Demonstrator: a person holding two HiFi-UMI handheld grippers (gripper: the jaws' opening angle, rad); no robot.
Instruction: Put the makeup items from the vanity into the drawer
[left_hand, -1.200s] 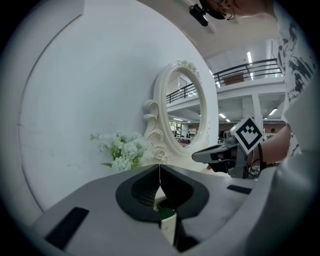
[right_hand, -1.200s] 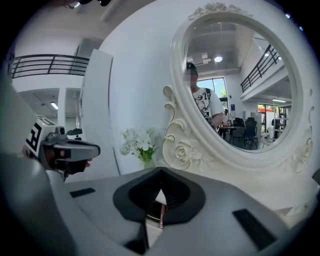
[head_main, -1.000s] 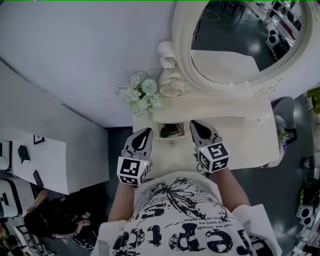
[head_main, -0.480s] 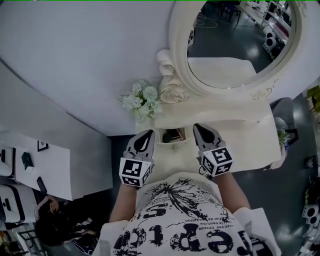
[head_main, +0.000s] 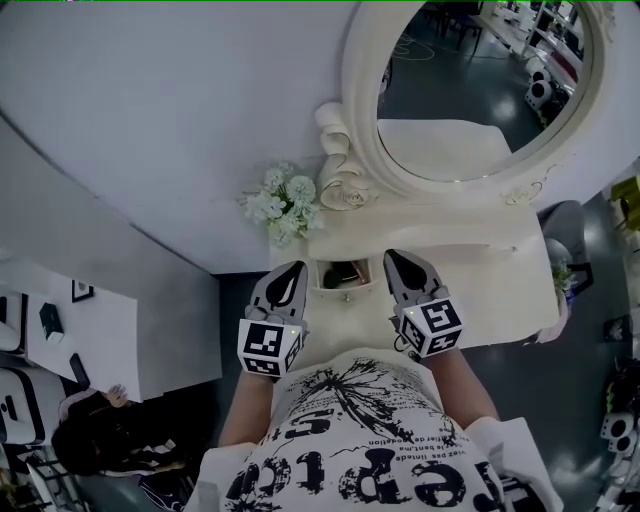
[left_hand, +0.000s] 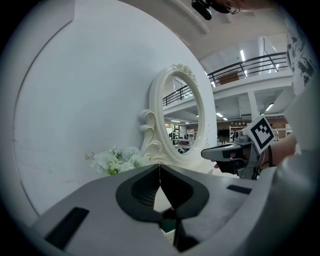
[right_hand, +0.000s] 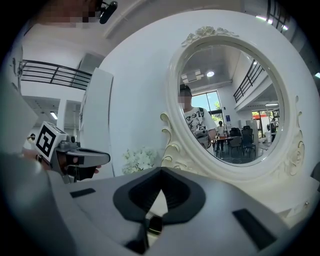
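A small drawer (head_main: 346, 291) stands open at the front of the cream vanity (head_main: 480, 275). Dark makeup items (head_main: 345, 271) lie inside it; I cannot tell them apart. My left gripper (head_main: 295, 268) hovers just left of the drawer, shut with nothing in it. Just right of the drawer, over the vanity top, my right gripper (head_main: 391, 257) is also shut and empty. In the left gripper view the jaws meet at their tips (left_hand: 160, 168), and the right gripper (left_hand: 231, 152) shows beyond them. The right gripper view shows its own closed tips (right_hand: 161, 170) and the left gripper (right_hand: 82, 159) off to the side.
An oval mirror (head_main: 480, 85) in a carved cream frame rises behind the vanity top. White flowers (head_main: 285, 200) stand at the vanity's left end against the white wall. A white desk (head_main: 60, 330) and a person (head_main: 100, 430) are on the floor at lower left.
The head camera has shifted slightly. Both grippers stay shut on either side of the open drawer, almost where they were.
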